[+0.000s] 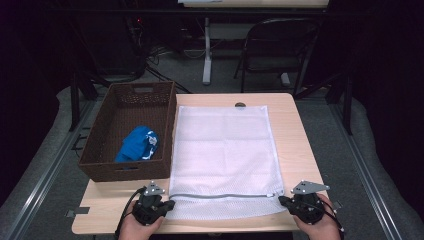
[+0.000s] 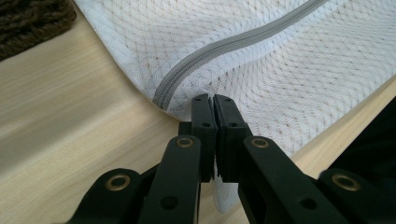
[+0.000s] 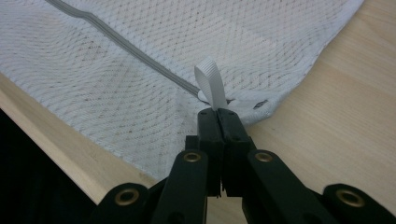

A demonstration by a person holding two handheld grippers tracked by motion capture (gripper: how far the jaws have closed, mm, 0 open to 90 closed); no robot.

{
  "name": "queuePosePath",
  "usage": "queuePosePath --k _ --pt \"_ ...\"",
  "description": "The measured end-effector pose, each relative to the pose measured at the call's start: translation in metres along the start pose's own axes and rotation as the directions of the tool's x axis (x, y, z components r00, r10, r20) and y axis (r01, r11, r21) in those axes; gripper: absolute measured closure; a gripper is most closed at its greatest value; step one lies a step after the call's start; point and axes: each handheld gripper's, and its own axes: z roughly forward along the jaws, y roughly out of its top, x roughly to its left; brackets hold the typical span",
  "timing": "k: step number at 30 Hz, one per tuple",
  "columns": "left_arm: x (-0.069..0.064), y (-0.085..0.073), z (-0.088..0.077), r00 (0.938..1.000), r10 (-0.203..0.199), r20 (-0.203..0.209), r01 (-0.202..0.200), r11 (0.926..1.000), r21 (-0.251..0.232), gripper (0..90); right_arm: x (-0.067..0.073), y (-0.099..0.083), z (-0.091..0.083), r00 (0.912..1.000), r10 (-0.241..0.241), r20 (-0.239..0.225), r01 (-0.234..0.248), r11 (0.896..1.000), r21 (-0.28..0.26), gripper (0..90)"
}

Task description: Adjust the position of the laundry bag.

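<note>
White mesh bag [image 1: 223, 150], grey zipper [image 1: 225, 196], flat, rectangular

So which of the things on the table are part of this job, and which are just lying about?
In the job:
- white mesh bag, pinched at both near corners
- left tool, shut on it
- right tool, shut on it

Lying about:
- wicker basket
- blue cloth inside it

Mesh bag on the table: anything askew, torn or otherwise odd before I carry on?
Nothing stands out. The mesh bag lies flat and square on the table, zipper closed, no tears visible. Each hand-held gripper pinches a near corner, left and right.
</note>
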Motion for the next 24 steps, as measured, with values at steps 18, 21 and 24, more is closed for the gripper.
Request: queuePosePath --k 18,21,24 --pt "-0.005 -0.009 0.010 1.0000 0.001 -0.001 -0.001 0.9999 0.016 88.0 0.004 -0.022 0.005 0.9994 0.033 0.009 -0.033 0.999 0.005 88.7" --pt "-0.004 -0.009 0.010 0.9999 0.000 0.010 -0.001 0.9998 0.021 87.3 0.004 -0.023 0.006 0.9995 0.032 0.007 -0.032 1.000 0.000 88.3" --pt "-0.003 -0.010 0.010 0.9998 -0.006 0.021 0.006 0.9998 0.021 85.3 0.004 -0.024 0.007 0.9994 0.032 0.012 -0.032 0.999 0.004 86.8"
